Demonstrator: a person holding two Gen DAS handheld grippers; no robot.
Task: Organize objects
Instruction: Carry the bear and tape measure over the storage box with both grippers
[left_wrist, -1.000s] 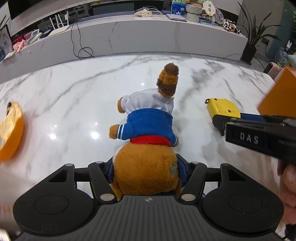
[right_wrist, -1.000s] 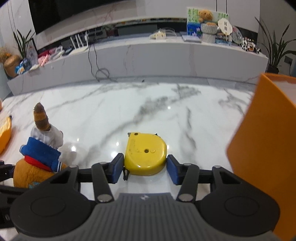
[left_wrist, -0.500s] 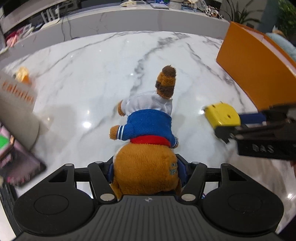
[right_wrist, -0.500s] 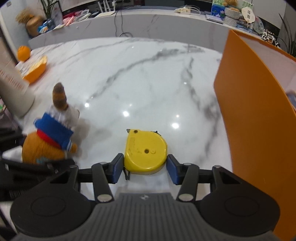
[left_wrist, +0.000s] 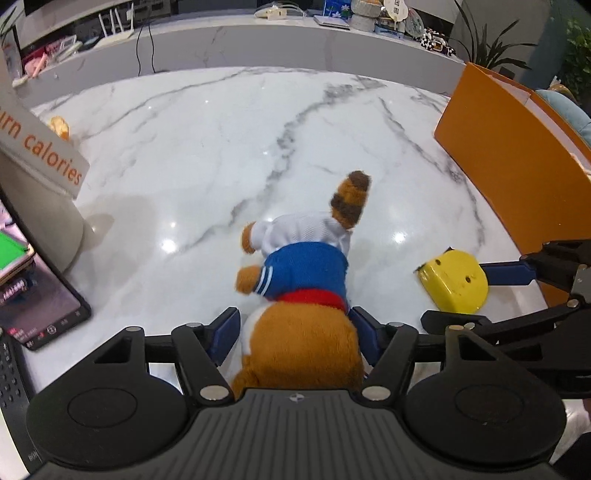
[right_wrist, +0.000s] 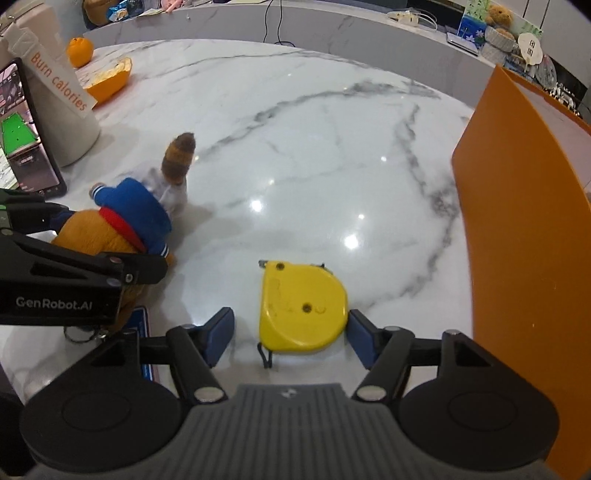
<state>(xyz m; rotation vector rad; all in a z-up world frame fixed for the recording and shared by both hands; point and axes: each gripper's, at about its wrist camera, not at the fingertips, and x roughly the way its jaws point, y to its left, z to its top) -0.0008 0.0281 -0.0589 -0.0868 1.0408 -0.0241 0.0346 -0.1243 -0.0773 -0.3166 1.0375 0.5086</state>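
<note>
Right wrist, tape measure (right_wrist: 301, 310): hard, slick, dense; right claw (right_wrist: 291, 338) just spreading, pads clear; retake across flat sides.
Left wrist, plush (left_wrist: 303, 295): soft, light; left claw (left_wrist: 295, 332) loosening, pads apart.

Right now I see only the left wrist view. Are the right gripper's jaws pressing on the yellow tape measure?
Observer: No. The right gripper has just been opening its jaws. The tape measure lies on the marble table between them, with a clear gap on its left side.
Operator: What's behind the "Burn calories" container?
Observer: A whole orange, with an orange peel or bowl beside it.
Operator: Anything near the plush toy that I can't see?
Observer: A small dark ring pokes out at its near end.
</note>
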